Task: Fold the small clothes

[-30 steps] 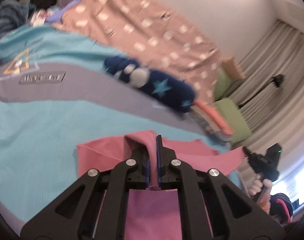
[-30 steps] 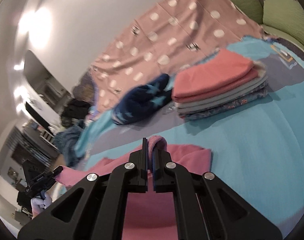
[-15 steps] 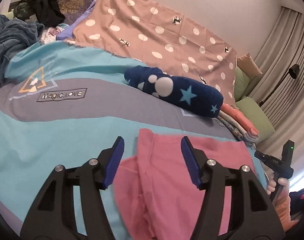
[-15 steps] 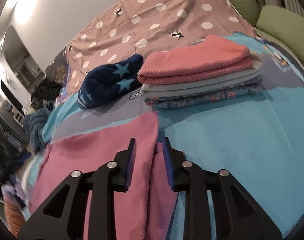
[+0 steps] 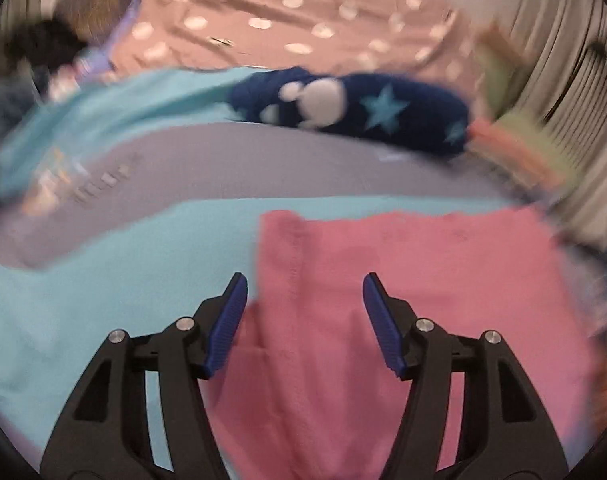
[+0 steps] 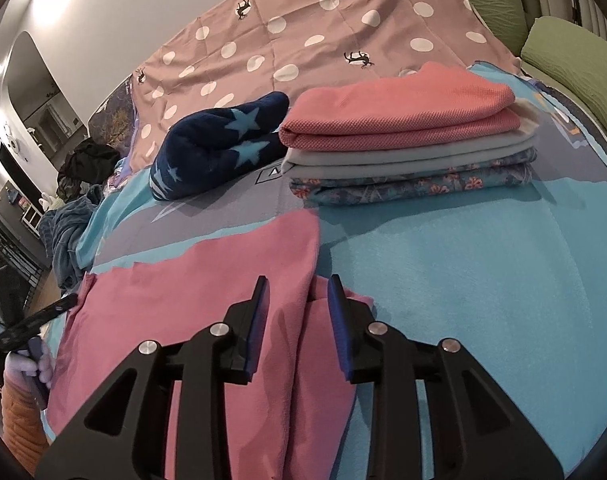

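I've just let go: my left tongs (image 5: 305, 320) gape wide, my right tongs (image 6: 297, 320) part narrowly, both empty over the pink cloth (image 6: 191, 300), lying folded at lower centre on the bed (image 6: 463, 280).

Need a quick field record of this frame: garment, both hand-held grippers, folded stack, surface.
garment: pink cloth lying flat, partly folded, right edge doubled over
left hand-held gripper: open, over the pink cloth's left part, view blurred
right hand-held gripper: open, jaws either side of the folded right edge
stack: folded clothes, coral piece on top, grey and floral below
beside stack: navy star-print item
surface: turquoise and grey blanket
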Demonstrator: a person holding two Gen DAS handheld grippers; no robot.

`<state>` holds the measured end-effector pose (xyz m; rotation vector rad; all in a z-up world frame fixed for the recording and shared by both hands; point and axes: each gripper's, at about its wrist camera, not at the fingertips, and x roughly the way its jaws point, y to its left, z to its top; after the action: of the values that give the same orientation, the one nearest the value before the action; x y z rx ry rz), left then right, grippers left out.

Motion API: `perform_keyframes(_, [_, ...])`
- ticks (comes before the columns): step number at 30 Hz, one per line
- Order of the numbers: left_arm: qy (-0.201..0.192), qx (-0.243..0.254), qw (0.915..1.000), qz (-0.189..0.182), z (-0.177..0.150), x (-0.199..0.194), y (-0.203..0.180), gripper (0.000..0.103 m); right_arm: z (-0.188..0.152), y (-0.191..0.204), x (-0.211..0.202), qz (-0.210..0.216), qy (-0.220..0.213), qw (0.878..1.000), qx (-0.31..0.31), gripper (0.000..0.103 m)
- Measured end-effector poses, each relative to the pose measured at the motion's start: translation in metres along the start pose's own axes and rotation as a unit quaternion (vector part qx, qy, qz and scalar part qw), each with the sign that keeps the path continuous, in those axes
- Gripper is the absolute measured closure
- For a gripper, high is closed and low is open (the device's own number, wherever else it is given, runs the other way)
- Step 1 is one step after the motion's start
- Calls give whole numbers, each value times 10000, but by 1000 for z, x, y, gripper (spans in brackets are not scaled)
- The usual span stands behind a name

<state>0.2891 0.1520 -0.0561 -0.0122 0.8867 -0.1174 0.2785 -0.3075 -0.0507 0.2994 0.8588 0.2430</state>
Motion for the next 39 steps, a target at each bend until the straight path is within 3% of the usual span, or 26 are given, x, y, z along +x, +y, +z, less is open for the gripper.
perform_keyframes(1, [-12,161,9985,519,-1,4,-2,42,-1,1,1,10,36,10000,-35,72])
perform_keyframes(3, [-120,46,9963,852,-1,2,6,40,-3,3,5,0,102,9999,-91,72])
perform_keyframes(6, [-397,-691,9951,577,-4,-15,34,40,-5,3,8,19,141,9999,-68,72])
perform_keyframes(13, [-448,-907,9939,-436,-7,-28,36,39,-5,1,12,28,176,9998,-43,72])
perform_keyframes(14, [-341,-747,9958,-403,-7,-22,30,39,-5,2,13,7,192,9997,-116,76])
perform_keyframes(15, [-229,-586,9977,-237,-6,-14,24,39,-5,4,13,-4,193,9997,-177,90])
perform_keyframes(16, [-102,-444,9990,-44,-7,-6,19,42,-5,6,12,-9,162,9996,-221,96])
perform_keyframes(17, [30,-339,9993,120,-8,3,17,56,-4,6,9,-33,83,9997,-222,101])
perform_keyframes(18, [40,-394,9992,71,-9,7,19,65,-4,7,4,-46,-22,9998,-197,101])
perform_keyframes(21, [-195,-680,9974,127,-8,-6,28,74,1,6,-17,-17,-355,9994,-55,101])
perform_keyframes(23, [-323,-669,9969,249,-10,-18,31,73,4,3,-28,-237,-556,9982,-18,101])
perform_keyframes(25, [-390,-761,9959,292,-17,-32,34,68,2,-10,-27,-322,-360,9986,211,96])
perform_keyframes(27, [-493,-878,9948,156,-30,-54,34,55,-10,-21,-33,-93,-150,9981,586,91])
perform_keyframes(29, [-622,-951,9934,-133,-46,-79,33,52,-29,-23,-54,-53,-183,9986,503,90])
perform_keyframes(33, [-684,-1185,9872,-820,-89,-123,34,51,-72,-26,-91,95,-21,9990,433,84])
perform_keyframes(39, [-545,-1294,9856,-947,-132,-160,27,54,-128,-28,-122,210,387,9975,552,80])
